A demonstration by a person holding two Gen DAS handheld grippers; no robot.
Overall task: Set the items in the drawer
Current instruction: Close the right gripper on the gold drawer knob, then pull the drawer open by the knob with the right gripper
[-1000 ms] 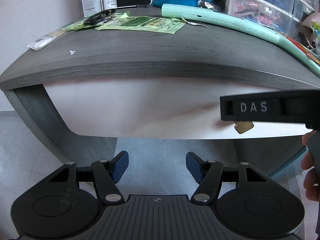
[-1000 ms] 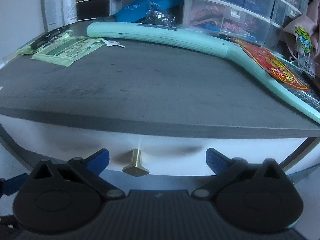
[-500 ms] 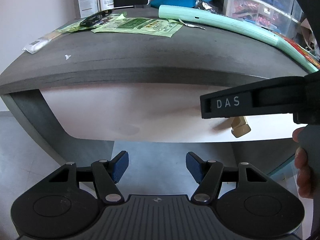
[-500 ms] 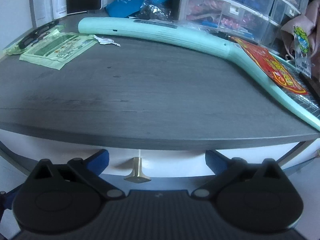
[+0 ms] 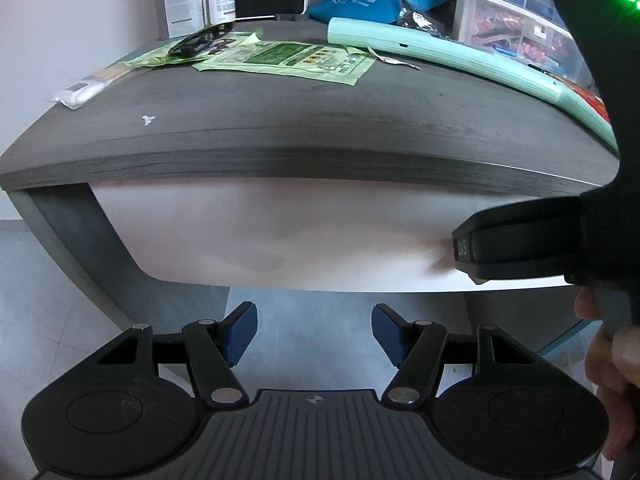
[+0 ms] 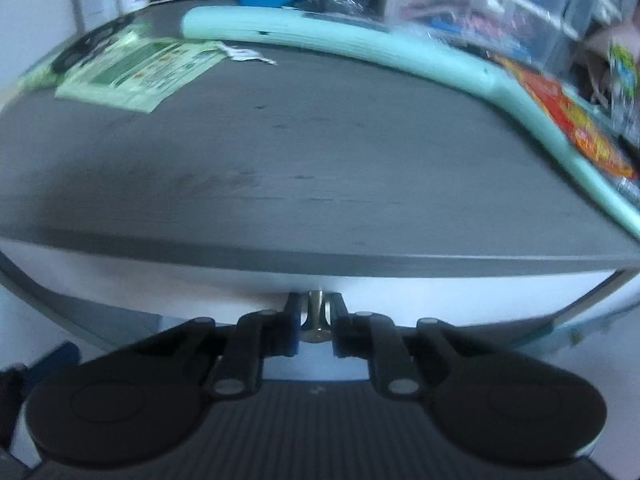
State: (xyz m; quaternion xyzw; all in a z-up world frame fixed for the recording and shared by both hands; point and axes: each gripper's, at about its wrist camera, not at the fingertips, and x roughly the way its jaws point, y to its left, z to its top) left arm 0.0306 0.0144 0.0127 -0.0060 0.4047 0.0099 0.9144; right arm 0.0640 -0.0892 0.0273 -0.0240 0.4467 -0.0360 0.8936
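The right gripper (image 6: 315,326) has its two blue-padded fingers pinched narrow on the small brass knob (image 6: 316,316) at the lower middle of its own view, though that whole view is smeared and the knob's stem is half hidden between the pads. In the left wrist view the same tool shows only as a black bar entering from the right edge, covering the knob completely; part of a hand (image 5: 612,364) holding it is cut off at the lower right. The left gripper (image 5: 315,332) hangs at the bottom centre of its view with its fingers wide apart and nothing between them. The knob sits on one white drawer (image 5: 260,236), whose front spans the middle of the frame under the edge of the dark grey desk (image 5: 300,120); whether it is pulled out at all I cannot tell. On the desktop I count one long mint-green handle (image 5: 440,56) curving out of the right side, two green packets (image 5: 288,60) at upper left, and one white wrapped item (image 5: 80,90) near the left edge. The clear storage drawers (image 5: 516,12) at upper right are too blurred to count.
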